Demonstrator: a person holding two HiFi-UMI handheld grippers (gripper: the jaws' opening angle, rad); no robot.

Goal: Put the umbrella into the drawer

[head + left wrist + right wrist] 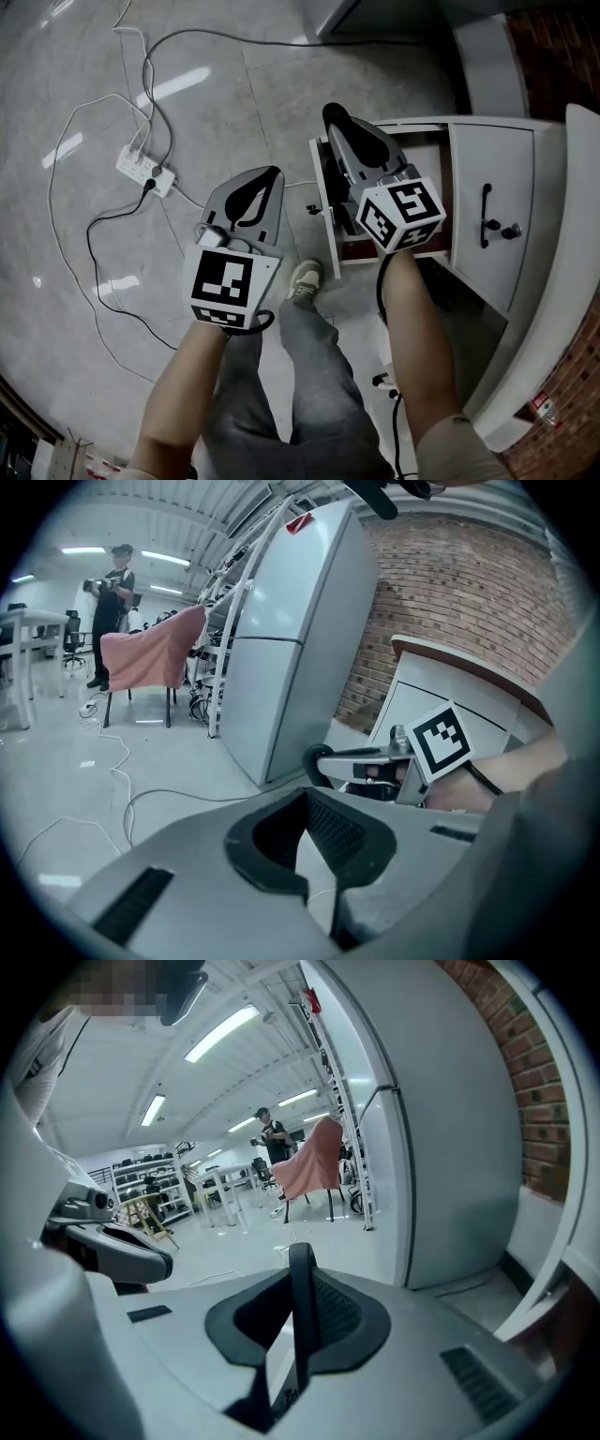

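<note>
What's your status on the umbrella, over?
Shut: left tongs, right tongs. Open drawer under right tongs. No umbrella in sight.

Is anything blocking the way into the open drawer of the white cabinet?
Nothing visible blocks it. The drawer stands pulled out of the white cabinet, its top open, with only the right gripper hovering over it. No umbrella shows in any view, so its own path cannot be judged.
</note>
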